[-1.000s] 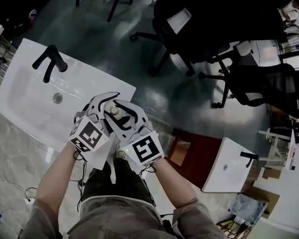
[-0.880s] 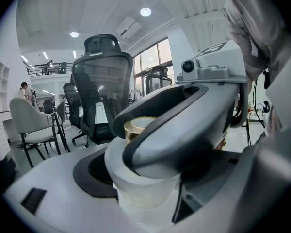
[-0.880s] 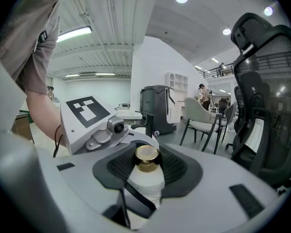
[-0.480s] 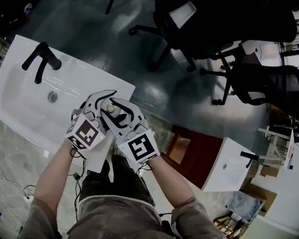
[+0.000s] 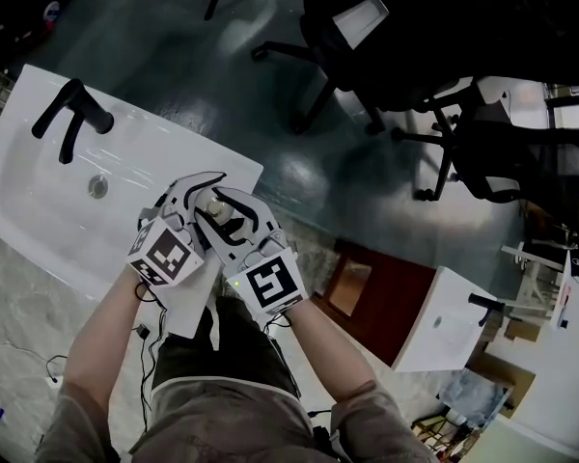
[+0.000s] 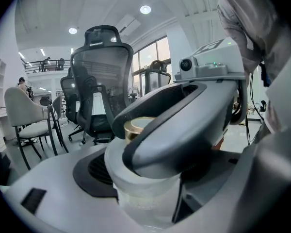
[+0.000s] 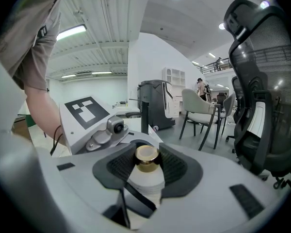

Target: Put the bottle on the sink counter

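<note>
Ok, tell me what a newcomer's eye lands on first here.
The left gripper and right gripper together clamp one small gold-capped white bottle, left of the head view's centre, over the sink counter's corner. A black faucet stands out at upper left; dark office chairs fill the upper right.

The bottle has a frosted, translucent plastic body and a shiny gold metallic cap; the right gripper is smooth matt grey plastic with dark ribbed pads; the sink looks glossy white; its tap is matt black; the chair has a mesh back; the floor is polished and reflective.
</note>
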`<move>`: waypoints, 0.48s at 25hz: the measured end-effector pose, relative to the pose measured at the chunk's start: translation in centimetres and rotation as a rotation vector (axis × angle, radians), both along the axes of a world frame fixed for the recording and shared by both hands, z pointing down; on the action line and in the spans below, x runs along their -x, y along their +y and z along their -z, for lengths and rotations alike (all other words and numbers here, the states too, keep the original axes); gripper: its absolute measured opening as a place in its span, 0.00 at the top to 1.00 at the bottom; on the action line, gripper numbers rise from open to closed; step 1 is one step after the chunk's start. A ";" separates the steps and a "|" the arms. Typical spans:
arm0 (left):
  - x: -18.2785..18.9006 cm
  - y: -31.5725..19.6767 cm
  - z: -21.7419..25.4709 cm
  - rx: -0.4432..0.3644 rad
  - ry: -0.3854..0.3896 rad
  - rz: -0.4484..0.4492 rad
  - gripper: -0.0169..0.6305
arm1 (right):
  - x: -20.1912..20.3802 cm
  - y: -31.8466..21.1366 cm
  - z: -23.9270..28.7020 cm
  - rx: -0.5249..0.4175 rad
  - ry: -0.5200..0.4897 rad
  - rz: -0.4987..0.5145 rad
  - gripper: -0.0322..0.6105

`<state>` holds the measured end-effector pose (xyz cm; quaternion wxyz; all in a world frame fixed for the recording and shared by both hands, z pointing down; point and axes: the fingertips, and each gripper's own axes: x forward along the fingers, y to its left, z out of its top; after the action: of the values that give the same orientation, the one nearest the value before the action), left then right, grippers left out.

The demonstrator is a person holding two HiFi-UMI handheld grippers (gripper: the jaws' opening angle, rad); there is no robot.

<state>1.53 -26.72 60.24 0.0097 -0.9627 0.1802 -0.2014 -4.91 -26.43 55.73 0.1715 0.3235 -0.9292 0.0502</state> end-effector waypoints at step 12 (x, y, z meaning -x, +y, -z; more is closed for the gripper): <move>0.0 -0.5 -1.7 0.022 -0.022 0.003 0.48 | -0.1 -0.7 -1.5 0.025 -0.004 -0.009 0.72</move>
<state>1.51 -27.27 61.89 0.0008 -0.9603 0.1792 -0.2140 -4.86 -27.09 57.20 0.1734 0.3253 -0.9274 0.0634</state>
